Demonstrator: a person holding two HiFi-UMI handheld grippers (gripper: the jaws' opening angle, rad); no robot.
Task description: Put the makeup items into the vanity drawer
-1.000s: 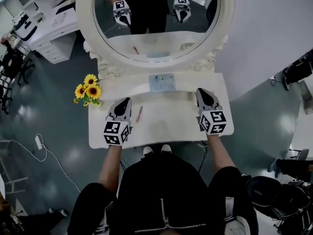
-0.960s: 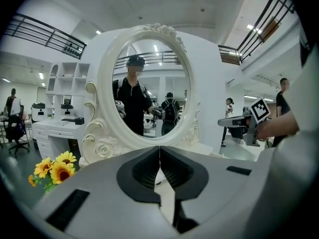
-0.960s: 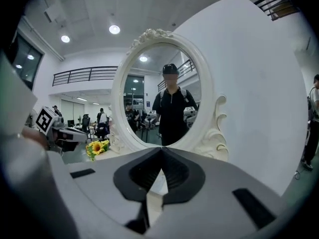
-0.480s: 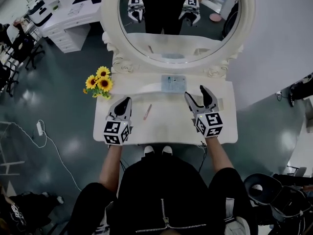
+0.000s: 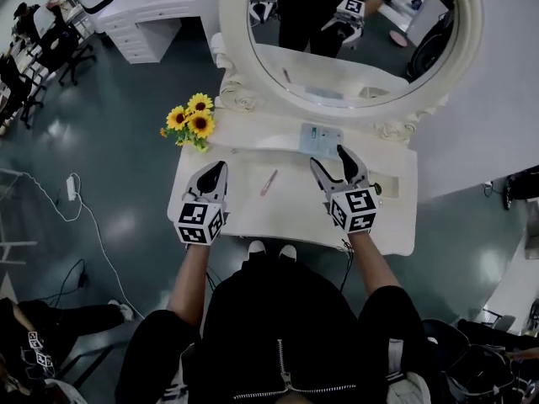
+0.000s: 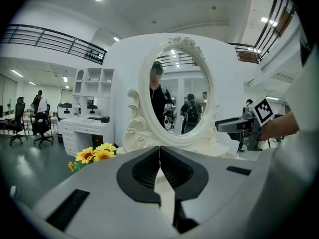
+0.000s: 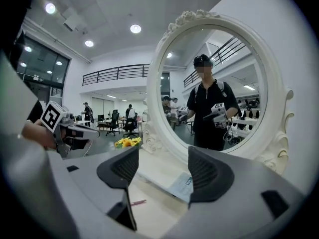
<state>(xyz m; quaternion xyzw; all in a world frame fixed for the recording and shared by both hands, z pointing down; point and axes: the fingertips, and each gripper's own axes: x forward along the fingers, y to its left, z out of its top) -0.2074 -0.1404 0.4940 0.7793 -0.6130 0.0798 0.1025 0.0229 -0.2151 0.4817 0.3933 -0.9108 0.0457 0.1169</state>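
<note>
A white vanity table (image 5: 253, 213) stands under an oval mirror (image 5: 337, 36). On its top lie a pink makeup pencil (image 5: 269, 182) (image 7: 137, 202) and, nearer the mirror, a flat pale blue packet (image 5: 321, 138) (image 7: 182, 185). My left gripper (image 5: 216, 173) (image 6: 159, 151) hovers over the table's left part, shut and empty, left of the pencil. My right gripper (image 5: 330, 160) (image 7: 162, 171) is over the middle right, just in front of the packet. Its jaws are opening, with nothing between them. No drawer shows in any view.
A bunch of sunflowers (image 5: 192, 123) (image 6: 94, 154) sits at the table's back left corner. A small dark thing (image 5: 376, 188) lies right of my right gripper. A white desk (image 5: 147, 11) and office chairs (image 5: 46, 45) stand far left. Cables (image 5: 72, 192) lie on the floor.
The right gripper went from shut to open and moved left toward the table's middle. The left gripper stayed shut in place. The head view shifted, so the table sits further right.
</note>
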